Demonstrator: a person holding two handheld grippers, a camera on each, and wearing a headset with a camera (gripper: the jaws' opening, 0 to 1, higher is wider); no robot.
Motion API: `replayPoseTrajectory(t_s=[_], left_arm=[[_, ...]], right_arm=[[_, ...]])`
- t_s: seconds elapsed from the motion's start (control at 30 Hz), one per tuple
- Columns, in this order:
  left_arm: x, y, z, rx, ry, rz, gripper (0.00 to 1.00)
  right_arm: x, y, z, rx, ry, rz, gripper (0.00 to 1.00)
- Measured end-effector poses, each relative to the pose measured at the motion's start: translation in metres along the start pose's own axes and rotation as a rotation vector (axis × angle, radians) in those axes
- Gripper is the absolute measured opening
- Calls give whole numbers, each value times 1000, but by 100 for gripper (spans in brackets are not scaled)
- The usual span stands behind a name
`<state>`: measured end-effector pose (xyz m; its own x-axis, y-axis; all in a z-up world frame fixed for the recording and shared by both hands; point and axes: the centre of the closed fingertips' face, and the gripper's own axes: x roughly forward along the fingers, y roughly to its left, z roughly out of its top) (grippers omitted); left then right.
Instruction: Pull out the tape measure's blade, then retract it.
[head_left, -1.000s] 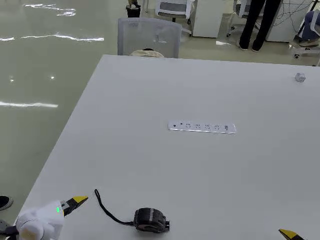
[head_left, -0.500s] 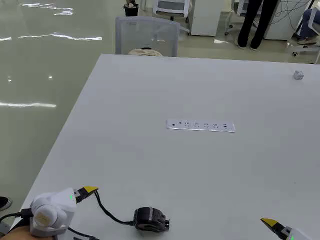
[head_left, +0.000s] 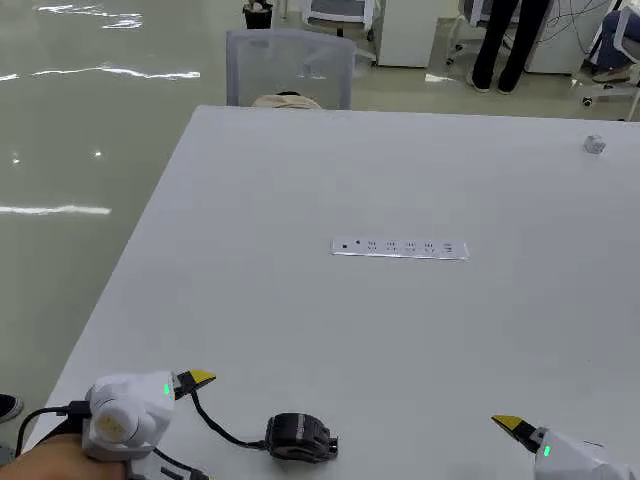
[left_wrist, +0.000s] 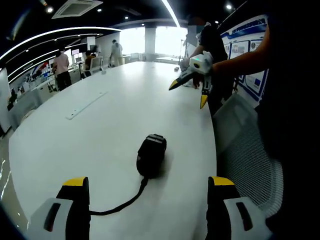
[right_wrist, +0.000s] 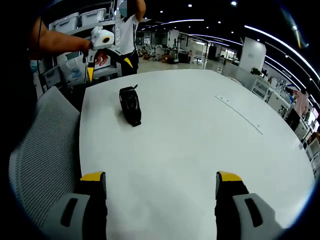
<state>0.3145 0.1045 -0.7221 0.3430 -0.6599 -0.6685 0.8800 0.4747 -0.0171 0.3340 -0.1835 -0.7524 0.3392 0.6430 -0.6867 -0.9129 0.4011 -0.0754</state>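
Observation:
A black tape measure (head_left: 300, 437) lies on the white table (head_left: 400, 330) near its front edge, with a black wrist cord (head_left: 218, 425) trailing to the left. It also lies ahead in the left gripper view as the tape measure (left_wrist: 151, 154) and in the right gripper view as the tape measure (right_wrist: 130, 104). My left gripper (head_left: 190, 380) stands open just left of the cord's end, apart from the case. My right gripper (head_left: 515, 428) is open at the front right, well away from the tape measure. No blade is pulled out.
A flush socket strip (head_left: 399, 248) sits mid-table. A small crumpled object (head_left: 594, 145) lies at the far right. A grey mesh chair (head_left: 289, 68) stands at the far edge, and a person (head_left: 510, 40) stands beyond it. The table's left edge drops to shiny floor.
Both grippers have come further onto the table: the left one moved right toward the cord, the right one moved left and forward. The tape measure has stayed put.

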Motion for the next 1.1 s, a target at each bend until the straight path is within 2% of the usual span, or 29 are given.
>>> replayPoseTrajectory(t_s=[0.2, 0.63, 0.9, 1.0, 1.1], left_arm=[[8, 5, 7, 28, 20, -9, 94], [26, 2, 16, 117, 65, -68, 91], [38, 3, 21, 154, 89, -96, 88], [49, 1, 23, 175, 109, -116, 87], [57, 0, 26, 177, 112, -129, 85]], right_arm=[[8, -1, 15, -31, -9, 20, 93], [25, 10, 38, -107, 2, 97, 90], [36, 22, 51, -162, 14, 150, 88], [45, 29, 56, -192, 24, 177, 87], [52, 34, 61, -214, 28, 199, 86]])
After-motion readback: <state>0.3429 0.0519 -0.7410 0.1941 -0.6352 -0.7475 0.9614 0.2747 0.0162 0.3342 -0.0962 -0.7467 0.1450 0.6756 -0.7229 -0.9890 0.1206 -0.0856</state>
